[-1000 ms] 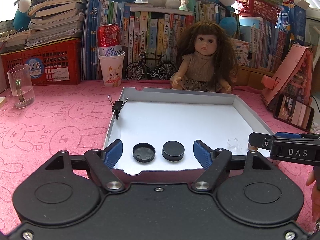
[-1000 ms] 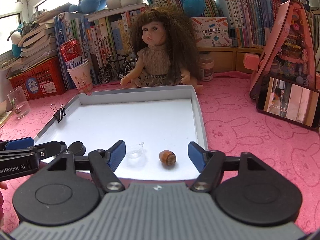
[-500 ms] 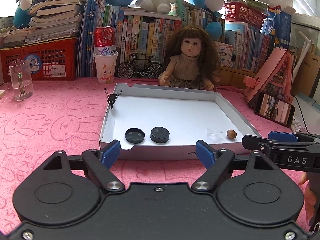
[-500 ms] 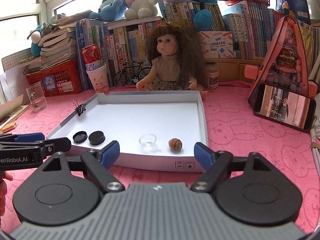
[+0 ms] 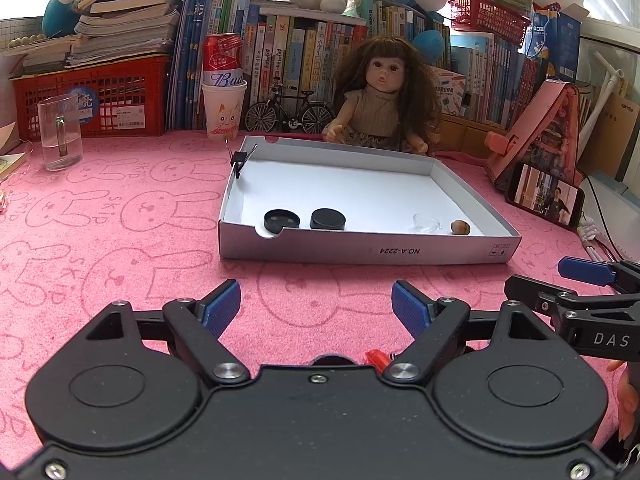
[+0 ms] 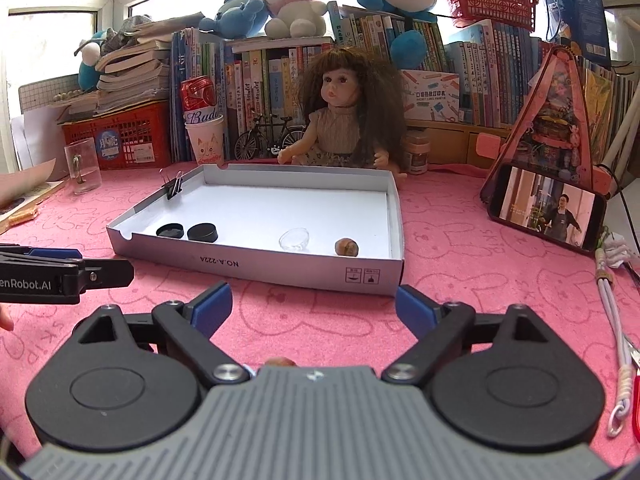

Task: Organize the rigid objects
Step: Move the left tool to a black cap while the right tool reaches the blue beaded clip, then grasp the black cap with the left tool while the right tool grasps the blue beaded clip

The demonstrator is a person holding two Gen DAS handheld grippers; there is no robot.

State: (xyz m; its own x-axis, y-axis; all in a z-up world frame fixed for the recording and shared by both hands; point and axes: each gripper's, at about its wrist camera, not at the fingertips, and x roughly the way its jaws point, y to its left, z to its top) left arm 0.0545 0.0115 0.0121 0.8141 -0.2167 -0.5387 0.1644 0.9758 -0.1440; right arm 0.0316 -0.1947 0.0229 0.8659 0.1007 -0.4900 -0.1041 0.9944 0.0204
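Two black round caps (image 5: 305, 219), clear glass dish (image 6: 294, 239) & brown nut (image 6: 346, 247) sit in shallow white cardboard tray (image 6: 256, 266); left gripper (image 5: 317, 306) apart & empty, right gripper (image 6: 313, 306) opening w/ nothing between; likely near done.

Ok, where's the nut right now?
In the white tray, near its front right corner in the right wrist view, the nut lies just right of the clear cup.

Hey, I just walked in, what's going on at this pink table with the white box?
A person holds a hand-held gripper in each hand, and neither carries anything. The left hand-held gripper is open over the pink cloth, short of the white box; the right hand-held gripper is also empty, its jaws opening. In the box lie two black caps, a clear little cup and a brown nut, with a binder clip on its rim.
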